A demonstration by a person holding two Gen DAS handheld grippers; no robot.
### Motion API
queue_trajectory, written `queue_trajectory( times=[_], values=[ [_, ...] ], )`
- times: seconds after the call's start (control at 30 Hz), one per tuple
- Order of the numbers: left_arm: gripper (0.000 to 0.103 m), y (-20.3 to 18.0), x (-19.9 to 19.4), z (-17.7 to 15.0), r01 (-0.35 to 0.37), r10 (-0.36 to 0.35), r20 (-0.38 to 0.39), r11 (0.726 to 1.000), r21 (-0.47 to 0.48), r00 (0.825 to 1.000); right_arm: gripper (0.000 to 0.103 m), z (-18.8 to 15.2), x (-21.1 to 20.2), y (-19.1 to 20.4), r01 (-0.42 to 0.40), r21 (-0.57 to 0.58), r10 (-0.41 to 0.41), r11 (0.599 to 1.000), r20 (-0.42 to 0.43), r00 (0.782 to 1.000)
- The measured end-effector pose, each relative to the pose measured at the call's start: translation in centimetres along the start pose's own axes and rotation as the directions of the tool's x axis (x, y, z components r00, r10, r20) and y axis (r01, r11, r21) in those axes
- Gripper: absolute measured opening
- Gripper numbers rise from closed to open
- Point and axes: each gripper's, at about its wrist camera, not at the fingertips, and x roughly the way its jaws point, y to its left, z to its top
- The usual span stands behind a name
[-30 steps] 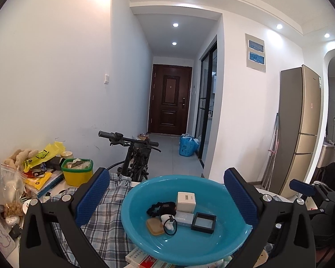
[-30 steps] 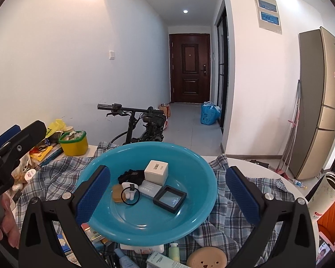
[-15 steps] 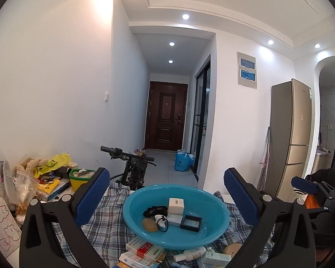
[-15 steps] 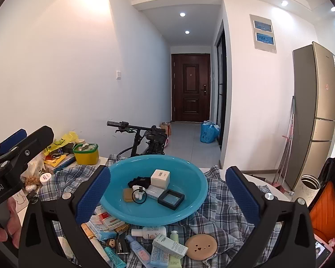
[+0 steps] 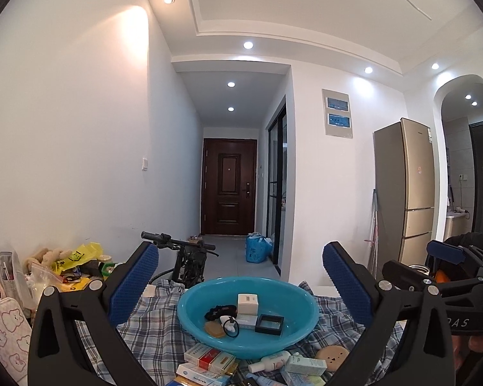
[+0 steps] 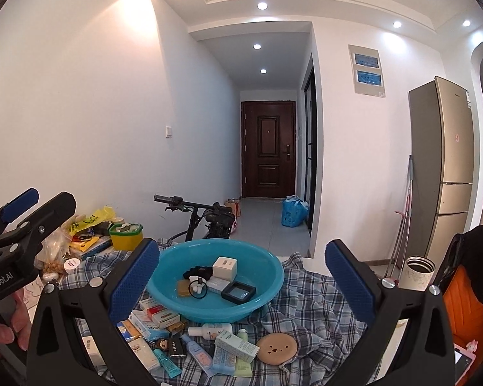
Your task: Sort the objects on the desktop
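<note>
Choosing one item from the pile should be done first: both the left gripper (image 5: 240,284) and the right gripper (image 6: 242,281) are held wide apart and empty above the table. Several things are already placed in the blue basin (image 6: 267,273); a white bottle (image 6: 211,322) and small boxes (image 6: 159,313) are left on the checked cloth (image 6: 309,292) just before it.

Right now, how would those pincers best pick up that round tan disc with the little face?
The tan disc lies flat on the checked cloth, so I'd come from above with the open right gripper and pinch across its thin rim at opposite edges; its right side looks less crowded.
</note>
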Motion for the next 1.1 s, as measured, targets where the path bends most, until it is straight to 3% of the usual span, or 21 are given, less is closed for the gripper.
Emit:
queue_trajectory(
  times=[0.13,0.27,0.4,0.73,1.1],
  values=[
    [0.103,-0.1,-0.4,-1.6,-0.028,0.028,-0.022,0.999,0.032,0.999,0.103,-1.4,-0.5,0.4,0.002,-0.019,-0.002,1.000,0.003,1.000],
    [0.103,-0.1,-2.1,-2.6,-0.003,0.003,0.013,1.000,0.030,1.000,0.103,-2.9,-0.6,0.3,-0.010,-0.012,0.010,1.000,0.007,1.000],
    [0.103,0.3,-2.4,-4.6,-0.028,0.027,0.044,0.999,0.032,0.999,0.103,-4.7,-0.1,0.0,-0.020,0.001,0.020,1.000,-0.002,1.000],
    [0.103,1.3,2.0,-13.5,-0.012,0.012,-0.134,1.000,0.001,0.991,0.103,-10.9,1.9,-0.6,-0.011,0.006,0.012,1.000,-0.010,1.000],
    [0.103,2.2,3.8,-17.8,-0.051,0.050,-0.107,0.999,-0.013,0.993,0.103,-15.9,5.0,-1.5,-0.013,0.043,0.016,0.999,-0.076,0.997]
  ],
)
